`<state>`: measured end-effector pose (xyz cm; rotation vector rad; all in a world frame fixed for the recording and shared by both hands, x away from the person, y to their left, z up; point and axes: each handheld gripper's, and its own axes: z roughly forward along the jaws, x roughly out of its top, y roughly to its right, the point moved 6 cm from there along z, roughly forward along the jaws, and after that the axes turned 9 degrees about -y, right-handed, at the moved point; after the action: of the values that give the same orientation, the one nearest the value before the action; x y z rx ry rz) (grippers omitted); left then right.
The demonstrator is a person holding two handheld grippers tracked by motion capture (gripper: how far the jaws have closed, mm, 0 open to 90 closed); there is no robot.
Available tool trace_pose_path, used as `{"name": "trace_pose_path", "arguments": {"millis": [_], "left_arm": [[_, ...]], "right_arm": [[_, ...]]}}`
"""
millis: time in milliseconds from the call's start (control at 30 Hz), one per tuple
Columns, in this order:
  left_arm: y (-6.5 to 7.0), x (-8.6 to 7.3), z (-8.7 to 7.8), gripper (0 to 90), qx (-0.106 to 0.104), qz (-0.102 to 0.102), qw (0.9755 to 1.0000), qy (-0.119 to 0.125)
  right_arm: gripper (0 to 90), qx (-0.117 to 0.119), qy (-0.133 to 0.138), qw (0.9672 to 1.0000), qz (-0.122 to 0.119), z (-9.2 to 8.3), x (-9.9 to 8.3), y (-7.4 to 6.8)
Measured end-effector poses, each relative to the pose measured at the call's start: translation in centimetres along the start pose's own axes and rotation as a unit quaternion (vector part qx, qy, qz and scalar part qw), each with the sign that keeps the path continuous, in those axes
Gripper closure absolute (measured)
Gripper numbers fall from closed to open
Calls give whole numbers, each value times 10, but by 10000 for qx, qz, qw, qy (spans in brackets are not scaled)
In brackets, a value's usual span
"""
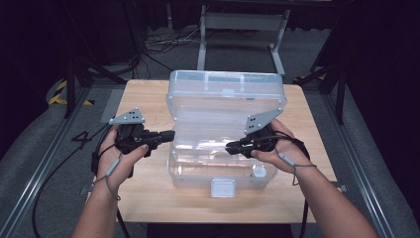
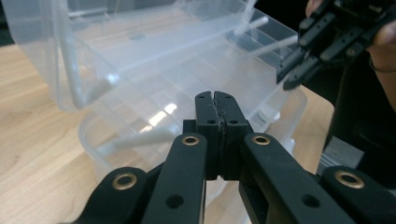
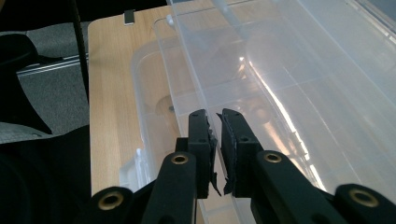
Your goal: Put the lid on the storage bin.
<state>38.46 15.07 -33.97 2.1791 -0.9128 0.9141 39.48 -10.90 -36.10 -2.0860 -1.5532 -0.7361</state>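
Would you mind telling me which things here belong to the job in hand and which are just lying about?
In the job:
- clear plastic box, on the table
- its raised lid
- left gripper, jaws shut, at the box's left side
- right gripper, at the box's right side

Lying about:
- wooden table
- cables on the floor
- metal stand behind the table

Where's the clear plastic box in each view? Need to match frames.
High view: clear plastic box at table centre, lid up, between both grippers.
Left gripper view: behind the shut jaws, across the upper frame.
Right gripper view: right of centre, wall beside the jaws.
Shared landmark: wooden table.
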Motion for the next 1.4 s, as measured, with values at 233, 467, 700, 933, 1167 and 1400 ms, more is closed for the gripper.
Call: {"name": "trace_pose_path", "arguments": {"millis": [233, 467, 700, 933, 1167, 1400], "left_arm": [[-5, 15, 4, 898, 311, -178, 9993, 110], [-5, 18, 6, 898, 407, -238, 9988, 141], [-5, 13, 6, 899, 402, -324, 9987, -40], [-6, 8, 9, 899, 395, -291, 9988, -28], [-5, 7, 9, 899, 412, -292, 9987, -39], [-3, 5, 9, 899, 432, -265, 9987, -105]], "right_arm": [[823, -35, 59, 10000, -6, 1, -3, -3], [820, -165, 293, 9994, 120, -15, -10, -5], [830, -268, 639, 9968, 389, -35, -24, -4], [845, -407, 843, 9939, 580, -49, -39, -2], [862, -506, 973, 9908, 792, -61, -54, 3], [895, -600, 1103, 9870, 1005, -70, -67, 8]]}}
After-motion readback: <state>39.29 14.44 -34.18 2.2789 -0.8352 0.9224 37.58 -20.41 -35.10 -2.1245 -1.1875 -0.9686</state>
